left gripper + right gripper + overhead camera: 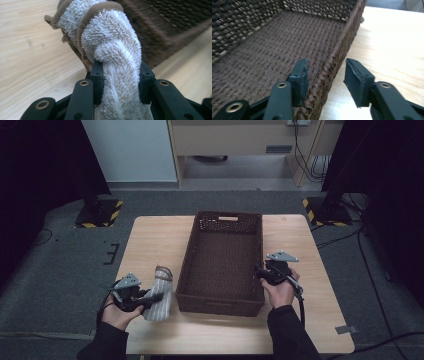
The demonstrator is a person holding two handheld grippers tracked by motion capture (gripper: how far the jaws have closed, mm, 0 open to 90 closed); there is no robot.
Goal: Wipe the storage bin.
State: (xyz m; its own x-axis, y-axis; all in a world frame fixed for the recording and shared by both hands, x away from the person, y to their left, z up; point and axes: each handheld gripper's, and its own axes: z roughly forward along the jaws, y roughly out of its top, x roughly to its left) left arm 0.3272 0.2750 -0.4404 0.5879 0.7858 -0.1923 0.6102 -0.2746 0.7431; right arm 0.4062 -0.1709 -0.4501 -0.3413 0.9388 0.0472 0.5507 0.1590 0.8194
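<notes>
rolled towel clamped at the left, basket wall between parted jaws at the right

the left gripper [146, 300] sat near the front left of the wooden table [150, 240], its jaws squeezed onto a rolled terry towel [159, 292]. in the left gripper view the towel [112, 50] was pinched at its waist between both pads, so the pile bulged above the grip (a brown hem band ran around the upper end). the roll was whitish-grey, lay just left of the dark brown wicker basket [186, 265], and i could not tell whether its lower end touched the tabletop.

the basket stood at the middle of the table, long side running away from the person, with a handle slot in its far wall. nothing lay inside it.

the right gripper [261, 272] was at the basket's right wall, held in the person's right hand [281, 290]. in the right gripper view its jaws straddled the woven rim [337, 57]: one pad stood inside the basket, close against the wall, and the other outside over bare wood with a clear gap to the weave. the jaws were parted and did not pinch the wall.
</notes>
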